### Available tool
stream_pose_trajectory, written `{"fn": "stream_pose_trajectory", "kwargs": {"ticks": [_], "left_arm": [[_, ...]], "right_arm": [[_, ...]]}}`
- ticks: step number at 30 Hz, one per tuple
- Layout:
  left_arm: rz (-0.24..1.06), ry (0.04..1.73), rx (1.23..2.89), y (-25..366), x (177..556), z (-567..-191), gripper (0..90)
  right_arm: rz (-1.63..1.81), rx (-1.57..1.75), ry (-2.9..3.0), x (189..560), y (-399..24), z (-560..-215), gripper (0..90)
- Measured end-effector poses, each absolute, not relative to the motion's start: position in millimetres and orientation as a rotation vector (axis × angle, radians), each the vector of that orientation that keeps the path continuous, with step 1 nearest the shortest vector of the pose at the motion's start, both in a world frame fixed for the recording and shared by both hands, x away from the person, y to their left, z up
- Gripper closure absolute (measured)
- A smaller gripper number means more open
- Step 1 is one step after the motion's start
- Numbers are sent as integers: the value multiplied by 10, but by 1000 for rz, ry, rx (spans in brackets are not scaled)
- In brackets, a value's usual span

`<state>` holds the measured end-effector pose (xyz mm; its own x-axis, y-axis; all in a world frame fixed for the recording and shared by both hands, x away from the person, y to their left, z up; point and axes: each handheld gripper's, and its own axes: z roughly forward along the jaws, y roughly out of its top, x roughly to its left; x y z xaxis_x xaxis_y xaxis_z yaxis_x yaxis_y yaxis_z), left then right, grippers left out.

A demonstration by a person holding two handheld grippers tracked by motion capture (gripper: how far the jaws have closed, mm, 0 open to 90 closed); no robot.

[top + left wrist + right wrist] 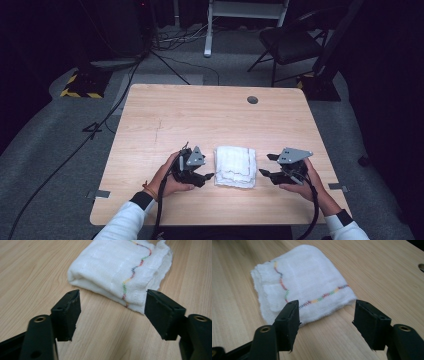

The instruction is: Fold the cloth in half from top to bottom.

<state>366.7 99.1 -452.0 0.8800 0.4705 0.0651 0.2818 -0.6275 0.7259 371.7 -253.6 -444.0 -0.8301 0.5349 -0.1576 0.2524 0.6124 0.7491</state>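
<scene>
Folded white cloth (235,166) lies on bench (200,115) betw. left gripper (209,176) & right gripper (264,165); both held wide open, empty, equally near.

On my overhead feed I see a folded white cloth (235,166) lying on the wooden table (200,115), toward the near edge. The left gripper (200,165) sits just beside the cloth's left edge, its jaws apart and pointing at it. The right gripper (267,165) is a little off the cloth's right edge, jaws likewise spread, nothing between them. Both hands wear white sleeves. Beyond the table I make out a dark chair (290,42) and cables (120,95) on the grey floor.
</scene>
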Motion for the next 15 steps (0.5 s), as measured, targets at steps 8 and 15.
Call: {"fn": "stream_pose_trajectory", "kwargs": {"ticks": [8, 15], "left_arm": [[389, 625, 2288, 1141, 3619, -4543, 202], [444, 702, 2309, 1334, 3579, -4607, 213]], "right_arm": [[1003, 696, 2419, 3687, -2761, -4469, 332], [934, 727, 2414, 3627, -2910, -4526, 344]]}}
